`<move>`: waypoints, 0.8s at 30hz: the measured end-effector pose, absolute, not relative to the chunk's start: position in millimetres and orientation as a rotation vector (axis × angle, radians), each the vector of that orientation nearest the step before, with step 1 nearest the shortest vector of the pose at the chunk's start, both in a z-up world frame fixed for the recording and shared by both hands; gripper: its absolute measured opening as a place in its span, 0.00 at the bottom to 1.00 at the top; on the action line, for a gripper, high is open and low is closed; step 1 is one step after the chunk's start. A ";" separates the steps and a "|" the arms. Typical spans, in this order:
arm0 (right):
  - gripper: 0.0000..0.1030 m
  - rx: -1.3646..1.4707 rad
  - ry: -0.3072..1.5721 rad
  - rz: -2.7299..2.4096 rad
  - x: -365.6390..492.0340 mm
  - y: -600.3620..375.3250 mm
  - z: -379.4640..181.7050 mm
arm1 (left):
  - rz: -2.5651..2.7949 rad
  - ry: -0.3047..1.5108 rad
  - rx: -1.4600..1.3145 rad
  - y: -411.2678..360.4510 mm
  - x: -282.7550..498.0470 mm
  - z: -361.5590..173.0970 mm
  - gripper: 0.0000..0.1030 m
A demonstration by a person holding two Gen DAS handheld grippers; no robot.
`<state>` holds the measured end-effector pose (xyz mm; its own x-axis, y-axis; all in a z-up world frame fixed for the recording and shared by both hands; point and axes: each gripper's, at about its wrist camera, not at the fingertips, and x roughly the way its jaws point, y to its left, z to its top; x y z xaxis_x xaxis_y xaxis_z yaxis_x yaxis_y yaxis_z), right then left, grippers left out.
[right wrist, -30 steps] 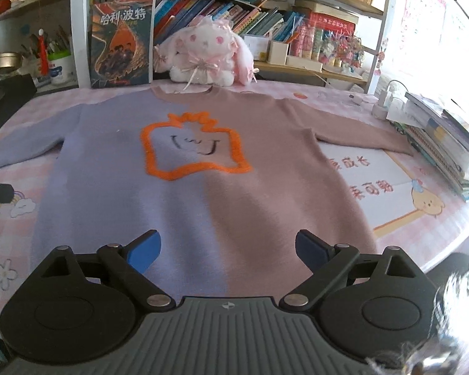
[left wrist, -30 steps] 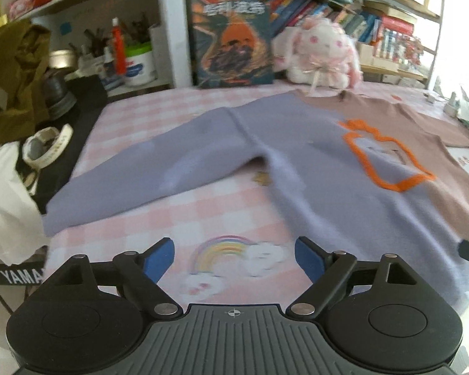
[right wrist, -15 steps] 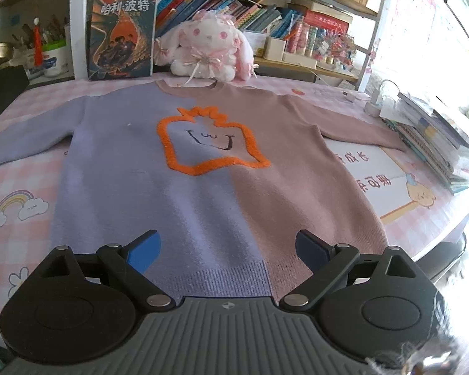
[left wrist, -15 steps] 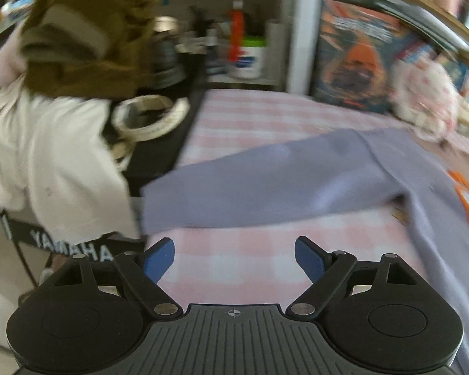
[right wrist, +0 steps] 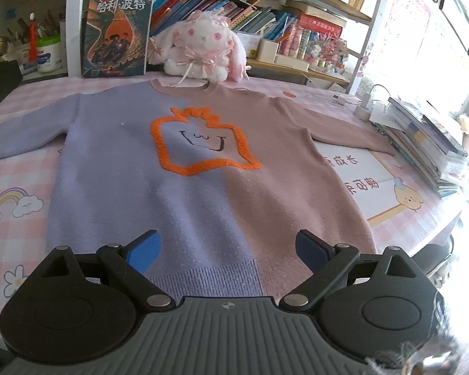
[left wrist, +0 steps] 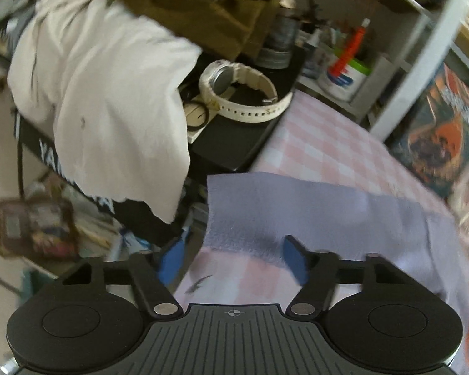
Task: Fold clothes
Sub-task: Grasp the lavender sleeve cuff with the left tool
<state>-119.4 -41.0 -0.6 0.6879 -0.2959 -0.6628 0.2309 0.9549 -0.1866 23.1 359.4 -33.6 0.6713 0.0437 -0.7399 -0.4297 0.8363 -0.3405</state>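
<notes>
Left wrist view:
Left gripper (left wrist: pixel 233 257): jaws spread wide, empty, at the cuff.
Sleeve (left wrist: pixel 297 209): lilac, flat on the table's edge, cuff at 12 o'clock.

Right wrist view:
Right gripper (right wrist: pixel 226 250): jaws apart, holding nothing, over the hem.
Sweater (right wrist: pixel 187 187): spread flat, neck at 12 o'clock.
Handling: soft, light, floppy knit; pinch cuff or hem edges.

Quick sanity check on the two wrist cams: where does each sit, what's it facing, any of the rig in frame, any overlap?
Left wrist: on the left tool, open, aimed at the lilac sleeve cuff at the table's left edge; a white watch and a white garment lie beyond. Only its own fingers show.
Right wrist: on the right tool, open, above the sweater hem, facing the bookshelf and plush rabbit. Only its own fingers show.
Shared: the same sweater, the pink checked tablecloth and the orange-cover book.
</notes>
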 end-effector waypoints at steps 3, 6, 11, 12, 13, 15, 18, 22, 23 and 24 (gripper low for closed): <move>0.91 -0.090 0.755 -0.302 -120.1 -41.6 0.0 | 0.299 0.743 -0.547 358.4 22.2 -26.3 0.36; 0.91 -0.090 0.754 -0.308 -120.4 -42.2 0.5 | 0.284 0.678 -0.547 351.2 16.9 -16.8 0.31; 0.91 -0.089 0.752 -0.319 -120.9 -43.1 1.4 | 0.202 0.682 -0.562 340.9 26.4 -20.0 0.31; 0.91 -0.089 0.751 -0.321 -121.0 -43.3 1.5 | 0.192 0.686 -0.560 338.7 28.5 -21.3 0.31; 0.91 -0.090 0.751 -0.321 -121.0 -43.3 1.7 | 0.190 0.691 -0.562 337.9 30.1 -22.8 0.31; 0.91 -0.095 0.751 -0.318 -121.3 -43.1 1.8 | 0.211 0.701 -0.578 341.2 31.6 -26.1 0.26; 0.91 -0.096 0.750 -0.324 -122.5 -45.1 2.4 | 0.241 0.716 -0.602 346.0 33.9 -31.1 0.13; 0.91 -0.090 0.751 -0.337 -123.9 -49.9 2.9 | 0.262 0.721 -0.623 349.3 35.6 -35.0 0.03; 0.91 -0.090 0.751 -0.338 -124.2 -51.0 2.9 | 0.262 0.718 -0.620 348.0 35.6 -35.0 0.03; 0.91 -0.092 0.751 -0.335 -124.4 -52.0 2.7 | 0.263 0.710 -0.614 346.3 34.8 -34.0 0.03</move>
<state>-124.4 -52.0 2.7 0.6810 -0.3306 -0.6534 0.2657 0.9430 -0.2003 34.8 346.3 -34.0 0.7352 0.0222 -0.6774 -0.4247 0.7941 -0.4348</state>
